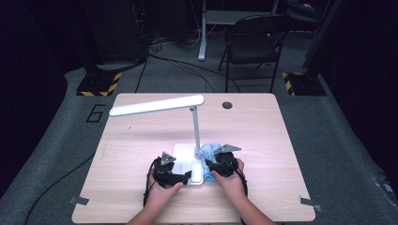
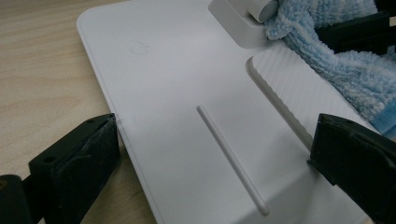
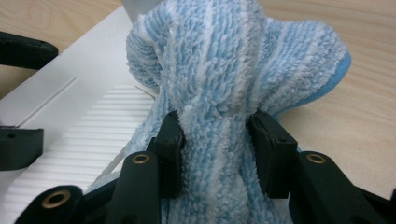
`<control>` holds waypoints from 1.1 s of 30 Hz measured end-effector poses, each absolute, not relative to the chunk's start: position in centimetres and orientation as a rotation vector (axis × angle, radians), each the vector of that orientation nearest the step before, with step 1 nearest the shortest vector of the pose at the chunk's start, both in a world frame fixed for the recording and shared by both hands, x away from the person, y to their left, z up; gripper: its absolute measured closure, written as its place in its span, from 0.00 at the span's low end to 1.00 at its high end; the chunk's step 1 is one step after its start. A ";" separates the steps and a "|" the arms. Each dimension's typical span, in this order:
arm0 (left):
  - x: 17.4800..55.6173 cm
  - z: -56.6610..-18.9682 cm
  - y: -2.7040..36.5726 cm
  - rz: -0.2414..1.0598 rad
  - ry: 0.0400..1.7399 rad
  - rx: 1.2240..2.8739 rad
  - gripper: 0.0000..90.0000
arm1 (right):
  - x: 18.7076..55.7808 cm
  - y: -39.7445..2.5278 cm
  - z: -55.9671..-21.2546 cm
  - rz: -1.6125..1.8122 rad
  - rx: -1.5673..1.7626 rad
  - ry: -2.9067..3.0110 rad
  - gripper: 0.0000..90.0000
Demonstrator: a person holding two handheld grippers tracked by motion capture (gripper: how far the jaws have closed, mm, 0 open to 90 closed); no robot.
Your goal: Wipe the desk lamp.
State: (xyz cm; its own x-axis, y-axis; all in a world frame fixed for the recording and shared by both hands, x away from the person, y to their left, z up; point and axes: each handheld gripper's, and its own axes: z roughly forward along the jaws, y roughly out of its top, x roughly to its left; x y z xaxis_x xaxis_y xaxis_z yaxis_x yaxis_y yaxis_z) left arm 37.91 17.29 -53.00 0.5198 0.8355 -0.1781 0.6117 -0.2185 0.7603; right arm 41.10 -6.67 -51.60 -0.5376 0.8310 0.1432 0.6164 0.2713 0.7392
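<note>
A white desk lamp stands on the wooden table, with its flat base [image 1: 184, 157], thin post [image 1: 195, 129] and long head [image 1: 157, 105]. My left gripper [image 1: 187, 177] is at the base's front with its jaws wide apart. In the left gripper view, that gripper [image 2: 215, 128] has one jaw against the edge of the base [image 2: 163, 93] and the other over its top, beside the ribbed pad [image 2: 285, 88]. A blue and white terry cloth [image 1: 210, 151] lies bunched at the foot of the post. My right gripper [image 3: 215, 123] is shut on the cloth [image 3: 224, 70], and it [image 1: 210, 166] sits at the base's right side.
A round cable hole [image 1: 227, 105] is at the table's far edge. The table [image 1: 131, 140] has bare wood to the left and right of the lamp. A folding chair [image 1: 251, 44] and stand feet with hazard stripes [image 1: 98, 86] are on the floor beyond.
</note>
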 end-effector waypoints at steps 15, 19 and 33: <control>37.9 -53.0 17.4 0.343 1.183 1.944 0.01 | 42.7 -8.3 -49.5 1.210 1.387 2.227 0.67; 37.9 -53.0 17.4 0.343 1.183 1.944 0.01 | 42.8 -8.6 -47.7 1.294 1.376 2.171 0.68; 37.9 -53.0 17.3 0.340 1.181 1.948 0.01 | 44.2 -6.9 -46.3 1.339 1.376 2.171 0.67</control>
